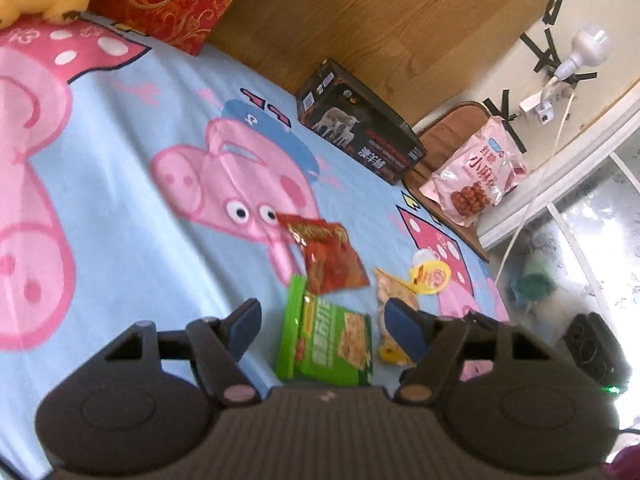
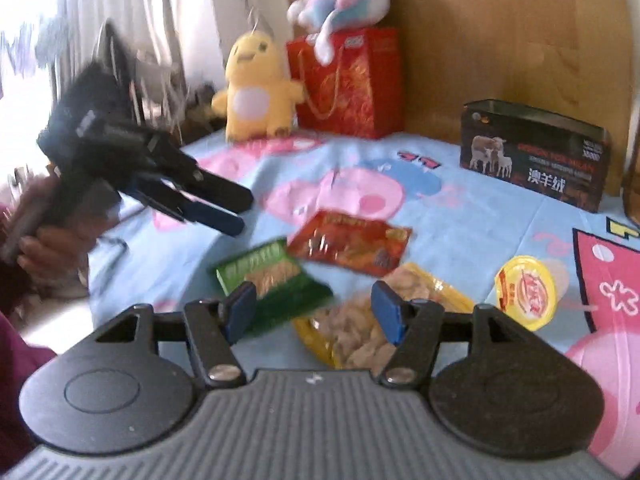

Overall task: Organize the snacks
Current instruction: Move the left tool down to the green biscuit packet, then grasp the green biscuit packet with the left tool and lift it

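Several snacks lie on a blue cartoon-pig bedsheet (image 1: 120, 200): a green cracker packet (image 1: 328, 340), a red packet (image 1: 332, 256), a yellow bag of nuts (image 1: 384, 288) and a yellow-lidded cup (image 1: 430, 276). My left gripper (image 1: 324, 328) hovers open above the green packet, gripping nothing. In the right wrist view the same green packet (image 2: 272, 276), red packet (image 2: 348, 246), nut bag (image 2: 360, 332) and cup (image 2: 524, 292) lie ahead. My right gripper (image 2: 314, 314) is open over the nut bag and green packet. The left gripper (image 2: 232, 212), held by a hand, shows at the left, open.
A black tin box (image 1: 360, 132) (image 2: 536, 156) stands against the wooden headboard (image 2: 500, 40). A pink snack bag (image 1: 476, 172) rests on a brown seat beside the bed. A red gift bag (image 2: 348, 84), a yellow plush (image 2: 256, 88) and a pink plush stand at the back.
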`<state>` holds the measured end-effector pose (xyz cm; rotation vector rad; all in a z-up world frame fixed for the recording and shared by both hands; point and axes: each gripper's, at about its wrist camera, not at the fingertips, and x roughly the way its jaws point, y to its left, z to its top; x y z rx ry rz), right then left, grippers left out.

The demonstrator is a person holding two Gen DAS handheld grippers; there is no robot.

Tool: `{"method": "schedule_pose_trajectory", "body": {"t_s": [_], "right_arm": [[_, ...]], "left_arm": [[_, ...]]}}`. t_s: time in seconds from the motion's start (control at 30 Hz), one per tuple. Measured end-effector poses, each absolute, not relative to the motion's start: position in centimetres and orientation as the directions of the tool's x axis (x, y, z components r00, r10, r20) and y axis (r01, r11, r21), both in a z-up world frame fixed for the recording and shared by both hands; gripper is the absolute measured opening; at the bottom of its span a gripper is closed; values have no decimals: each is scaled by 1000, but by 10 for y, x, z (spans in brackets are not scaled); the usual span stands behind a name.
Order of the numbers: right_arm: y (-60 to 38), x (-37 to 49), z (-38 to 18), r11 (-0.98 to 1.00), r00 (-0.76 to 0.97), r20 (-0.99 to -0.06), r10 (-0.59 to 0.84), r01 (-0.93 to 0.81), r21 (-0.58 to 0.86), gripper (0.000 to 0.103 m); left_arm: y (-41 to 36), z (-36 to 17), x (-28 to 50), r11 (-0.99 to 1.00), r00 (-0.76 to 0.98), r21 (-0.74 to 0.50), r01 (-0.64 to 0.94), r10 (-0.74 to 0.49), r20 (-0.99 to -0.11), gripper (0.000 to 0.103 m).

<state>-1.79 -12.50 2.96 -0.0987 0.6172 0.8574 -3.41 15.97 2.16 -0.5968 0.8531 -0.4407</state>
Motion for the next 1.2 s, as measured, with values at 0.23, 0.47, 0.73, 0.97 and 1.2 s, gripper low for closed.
{"method": "schedule_pose_trajectory", "body": {"t_s": [0.23,0.47,0.73,0.97,1.2], "right_arm": [[-90,-39,26,590,424,-571,703,-796,135,66],[-91,-29,14,717,546,-624,559,-696,33,54],[-114,-37,18,753,577,-607,546,-656,53,52],[-105,-33,15,742,593,-605,532,-670,-4,57],[-89,-29,16,731,556,-612,562,-680,53,37]], "left_arm": [[146,24,-40,769,583,-616,172,-584,-566,66],[115,16,-34,814,554,-549,187,-549,-626,61],[99,15,-31,800,525,-556,224,-580,-623,61],[118,21,-32,806,559,-563,179,-555,-616,61],[105,20,-26,813,547,-551,189,-553,-629,49]]}}
